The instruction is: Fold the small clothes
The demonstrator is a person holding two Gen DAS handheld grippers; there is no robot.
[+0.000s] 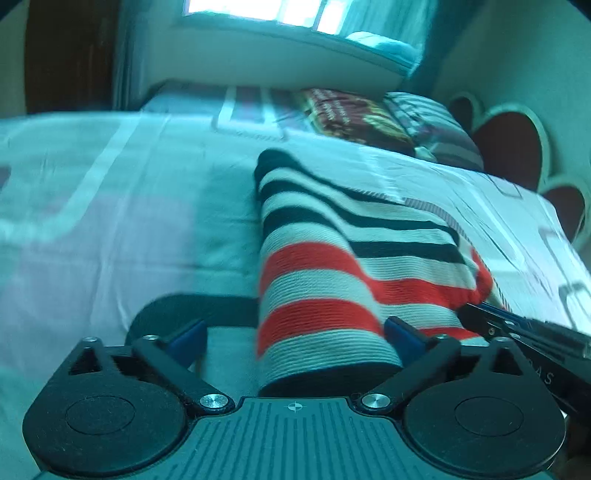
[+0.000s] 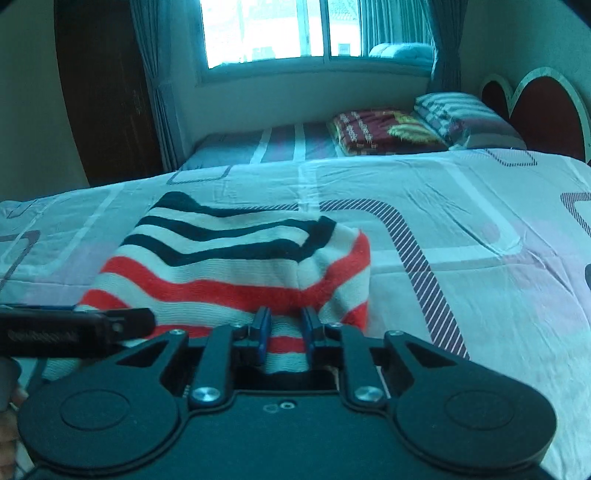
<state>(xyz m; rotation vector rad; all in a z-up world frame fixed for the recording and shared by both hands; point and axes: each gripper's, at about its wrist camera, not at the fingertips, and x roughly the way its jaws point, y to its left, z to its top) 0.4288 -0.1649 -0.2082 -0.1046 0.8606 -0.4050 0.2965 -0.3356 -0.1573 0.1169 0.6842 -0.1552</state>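
Note:
A small knitted garment [image 1: 332, 266] with white, red and black stripes lies partly folded on the bed [image 1: 110, 221]. My left gripper [image 1: 295, 336] is open; the garment's near edge lies between its blue pads, toward the right one. My right gripper [image 2: 285, 328] is shut on the garment's [image 2: 236, 258] near edge, its blue pads close together with cloth between them. The right gripper's tip also shows at the right of the left wrist view [image 1: 517, 332]. The left gripper shows at the left of the right wrist view [image 2: 74, 328].
The bed has a pale patterned sheet [image 2: 461, 240]. A dark red folded blanket [image 2: 384, 131] and a striped pillow [image 2: 458, 110] lie at the far end by a heart-shaped headboard [image 2: 546, 107]. A window [image 2: 280, 29], curtains and a dark wardrobe [image 2: 103, 92] stand behind.

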